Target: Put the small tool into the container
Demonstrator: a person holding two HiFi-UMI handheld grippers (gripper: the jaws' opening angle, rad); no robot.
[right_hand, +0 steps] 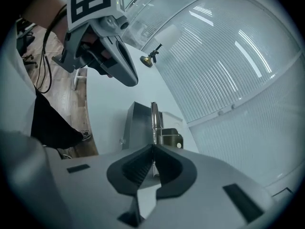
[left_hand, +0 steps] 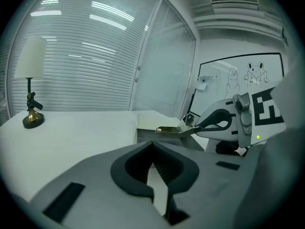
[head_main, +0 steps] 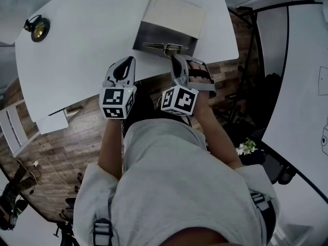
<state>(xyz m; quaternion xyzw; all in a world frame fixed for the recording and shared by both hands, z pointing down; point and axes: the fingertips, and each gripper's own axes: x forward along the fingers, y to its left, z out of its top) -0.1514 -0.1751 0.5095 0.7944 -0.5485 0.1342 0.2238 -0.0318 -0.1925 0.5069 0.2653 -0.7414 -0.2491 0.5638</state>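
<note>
With your right gripper point(head_main: 178, 57) clamped on the small tool point(head_main: 165, 47) at the container's point(head_main: 161, 35) near wall and your left gripper point(head_main: 125, 64) closed and empty, a premature release may drop it onto the table point(head_main: 77, 35).

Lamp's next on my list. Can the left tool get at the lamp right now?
Probably yes. The left tool is empty and shut, and only bare table lies between it and the lamp; it would have to open first.
</note>
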